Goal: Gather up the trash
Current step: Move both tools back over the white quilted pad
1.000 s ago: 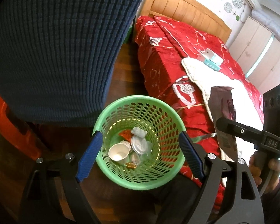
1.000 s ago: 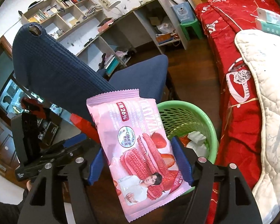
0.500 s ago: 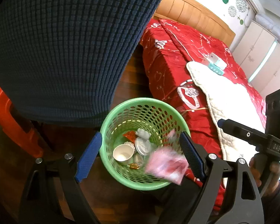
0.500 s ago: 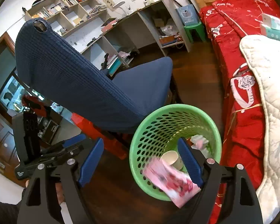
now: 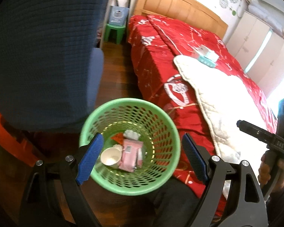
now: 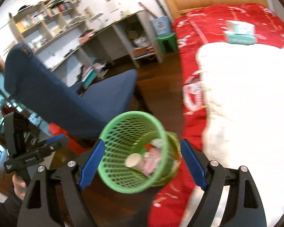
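From my left wrist, the bin [image 5: 129, 145] sits on the floor straight ahead, between the chair [image 5: 41, 56] on its left and the bed [image 5: 189, 66] on its right. My left gripper [image 5: 142, 158] has its jaws spread wide with nothing between them — they frame the bin without touching it. Inside the bin the wrapper [image 5: 131, 155] lies flat, just right of the cup [image 5: 110, 156], with a scrap of red and some crumpled white behind them. Right of the bin, over the bed's edge, I can see my other gripper [image 5: 255, 132] side on.

From my right wrist the view is blurred. The bin [image 6: 130, 151] again lies ahead, and the right gripper [image 6: 142, 162] is also gaping and empty. The cup [image 6: 133, 160] and wrapper [image 6: 150, 160] show through the bin's mouth. On the bed, well beyond the bin, a box [image 6: 240, 32] rests by the quilt [image 6: 246, 104].

I judge the drop-off done — the wrapper is in. Next comes hunting for another piece of trash; whether the box counts, I cannot tell.
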Available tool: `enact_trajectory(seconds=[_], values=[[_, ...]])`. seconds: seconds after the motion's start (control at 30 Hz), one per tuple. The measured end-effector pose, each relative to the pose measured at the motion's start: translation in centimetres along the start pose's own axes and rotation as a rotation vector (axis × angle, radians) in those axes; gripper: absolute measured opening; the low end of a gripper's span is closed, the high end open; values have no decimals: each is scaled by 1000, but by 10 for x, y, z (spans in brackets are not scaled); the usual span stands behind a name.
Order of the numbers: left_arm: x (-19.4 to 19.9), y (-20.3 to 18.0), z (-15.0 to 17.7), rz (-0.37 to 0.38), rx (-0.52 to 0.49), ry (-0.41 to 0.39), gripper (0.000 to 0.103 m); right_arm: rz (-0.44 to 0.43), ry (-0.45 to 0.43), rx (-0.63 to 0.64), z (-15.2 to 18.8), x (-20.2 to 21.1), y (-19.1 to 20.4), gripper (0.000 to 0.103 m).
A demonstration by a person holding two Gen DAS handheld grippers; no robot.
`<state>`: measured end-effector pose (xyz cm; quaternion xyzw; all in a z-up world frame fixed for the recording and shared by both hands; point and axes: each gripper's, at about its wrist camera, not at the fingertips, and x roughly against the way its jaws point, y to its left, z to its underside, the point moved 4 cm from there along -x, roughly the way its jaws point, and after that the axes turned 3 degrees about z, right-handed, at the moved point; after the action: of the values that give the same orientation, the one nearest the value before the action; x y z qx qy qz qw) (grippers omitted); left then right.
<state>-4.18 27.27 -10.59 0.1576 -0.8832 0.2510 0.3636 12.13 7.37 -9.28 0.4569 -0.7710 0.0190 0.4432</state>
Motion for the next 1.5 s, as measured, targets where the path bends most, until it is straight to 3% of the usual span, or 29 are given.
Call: enact_trajectory(seconds=[0.4, 0.7, 0.93, 1.3, 1.5], values=[[-42, -84, -6, 92, -109, 71, 84, 326, -51, -82, 10, 98, -154, 77], [-76, -163, -3, 151, -212, 123, 84, 514, -23, -102, 11, 160, -261, 70], [-102, -223, 1, 191, -282, 163, 84, 578, 88, -14, 11, 164, -318, 70], [-141, -300, 3, 251, -373, 217, 84, 572, 215, 121, 7, 133, -352, 70], [-162, -329, 3, 282, -403, 243, 84, 578, 240, 158, 4, 119, -363, 70]])
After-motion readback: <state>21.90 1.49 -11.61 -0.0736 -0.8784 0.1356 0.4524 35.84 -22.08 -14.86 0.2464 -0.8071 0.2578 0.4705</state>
